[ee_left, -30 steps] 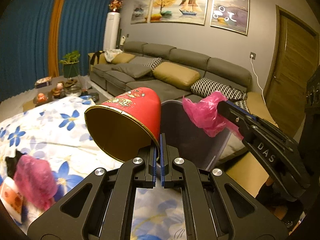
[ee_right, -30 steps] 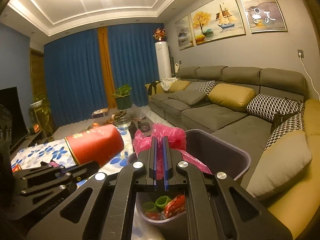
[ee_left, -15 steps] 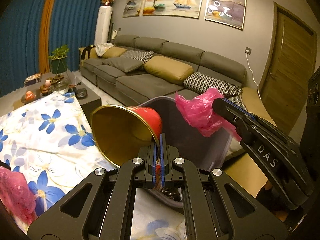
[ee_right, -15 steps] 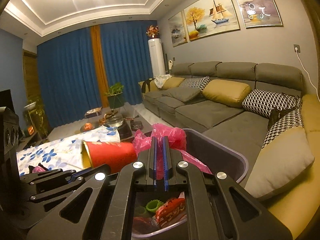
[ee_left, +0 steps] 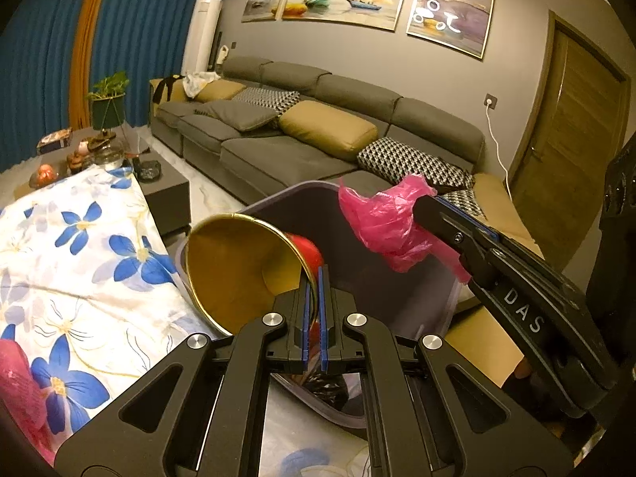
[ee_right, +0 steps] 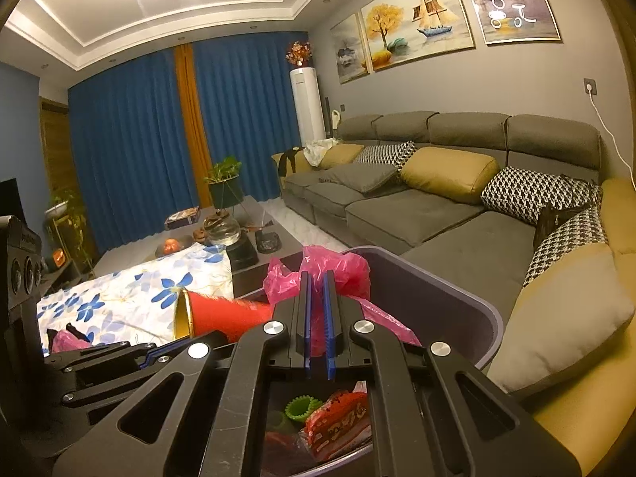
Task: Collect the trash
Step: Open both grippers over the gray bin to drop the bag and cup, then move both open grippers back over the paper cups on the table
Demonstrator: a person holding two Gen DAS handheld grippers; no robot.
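Note:
My left gripper [ee_left: 312, 278] is shut on the rim of a red paper cup [ee_left: 242, 266] with a gold inside, tilted over the near rim of the grey trash bin [ee_left: 417, 286]. The cup also shows in the right wrist view [ee_right: 226, 314]. My right gripper [ee_right: 316, 282] is shut on a crumpled pink plastic bag [ee_right: 338, 266] and holds it above the bin [ee_right: 449, 298]. The bag also shows in the left wrist view [ee_left: 385, 222]. Wrappers and a green cup [ee_right: 302, 405] lie inside the bin.
A table with a blue-flowered cloth [ee_left: 79, 246] lies left, with another pink bag [ee_left: 20, 389] on it. A grey sofa [ee_left: 310, 147] with cushions runs behind the bin. A dark coffee table [ee_right: 246, 238] with bowls stands beyond.
My left gripper has carried the cup to the right, from over the flowered table to over the bin's rim. The right gripper holds the pink bag above the bin as before.

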